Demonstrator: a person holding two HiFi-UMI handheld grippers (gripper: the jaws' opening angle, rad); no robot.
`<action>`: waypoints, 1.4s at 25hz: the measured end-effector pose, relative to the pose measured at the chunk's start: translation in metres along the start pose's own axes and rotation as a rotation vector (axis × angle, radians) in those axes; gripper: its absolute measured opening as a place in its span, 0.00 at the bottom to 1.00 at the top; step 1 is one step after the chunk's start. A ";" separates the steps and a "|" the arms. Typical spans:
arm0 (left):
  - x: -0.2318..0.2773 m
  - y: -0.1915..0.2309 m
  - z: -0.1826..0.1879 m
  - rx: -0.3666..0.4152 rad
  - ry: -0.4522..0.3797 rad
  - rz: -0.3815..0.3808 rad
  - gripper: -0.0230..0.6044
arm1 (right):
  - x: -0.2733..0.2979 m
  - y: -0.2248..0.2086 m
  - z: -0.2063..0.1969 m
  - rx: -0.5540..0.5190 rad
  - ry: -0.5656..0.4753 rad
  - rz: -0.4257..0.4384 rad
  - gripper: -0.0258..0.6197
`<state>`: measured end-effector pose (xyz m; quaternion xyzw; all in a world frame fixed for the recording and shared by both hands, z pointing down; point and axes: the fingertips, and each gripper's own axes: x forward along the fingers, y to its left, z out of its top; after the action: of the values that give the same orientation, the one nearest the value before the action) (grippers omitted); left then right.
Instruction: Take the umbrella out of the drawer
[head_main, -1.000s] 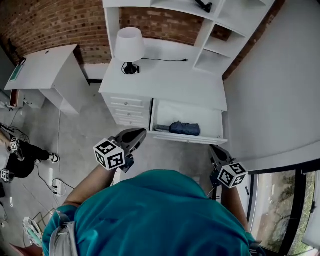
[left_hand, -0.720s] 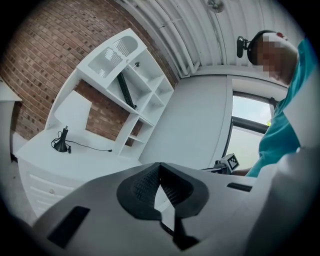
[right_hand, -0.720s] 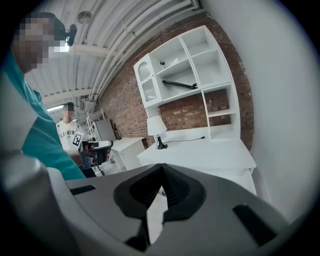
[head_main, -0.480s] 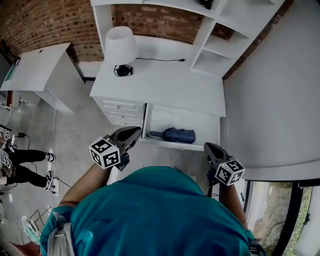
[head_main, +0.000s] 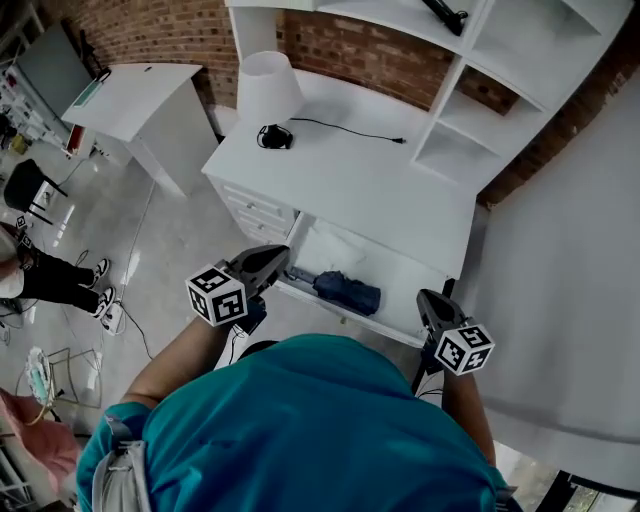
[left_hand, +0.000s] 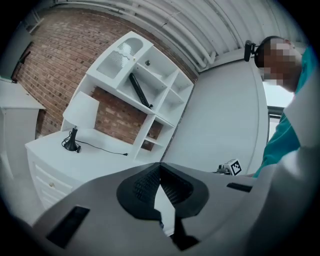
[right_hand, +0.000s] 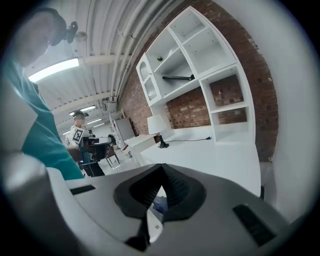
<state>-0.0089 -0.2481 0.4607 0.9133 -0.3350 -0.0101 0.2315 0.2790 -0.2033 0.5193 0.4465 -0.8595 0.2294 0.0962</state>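
A dark blue folded umbrella lies in the open white drawer under the desk top. My left gripper is shut and empty, its tip over the drawer's front left corner, just left of the umbrella. Shut and empty too, my right gripper hangs at the drawer's front right corner, apart from the umbrella. In the left gripper view the left gripper points over the desk. In the right gripper view the right gripper shows a blue patch low in its gap.
On the white desk stand a white lamp and its black cable. Open shelving rises behind. Small closed drawers sit left of the open one. A second white table and a seated person's legs are at left.
Both grippers have come forward to the drawer's front edge, staying shut. The view has swung, so the desk now lies slanted. The umbrella has not moved in the drawer.
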 end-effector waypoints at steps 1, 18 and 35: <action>0.005 -0.003 -0.003 0.002 0.011 0.006 0.05 | 0.000 -0.007 0.000 -0.010 0.006 0.006 0.07; 0.043 0.050 -0.032 0.012 0.152 -0.116 0.05 | 0.072 -0.006 -0.007 -0.144 0.183 -0.018 0.07; 0.047 0.096 -0.101 -0.032 0.232 -0.084 0.05 | 0.189 0.018 -0.133 -0.536 0.715 0.331 0.42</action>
<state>-0.0133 -0.2986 0.5984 0.9177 -0.2674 0.0804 0.2826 0.1489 -0.2675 0.7005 0.1562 -0.8610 0.1511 0.4599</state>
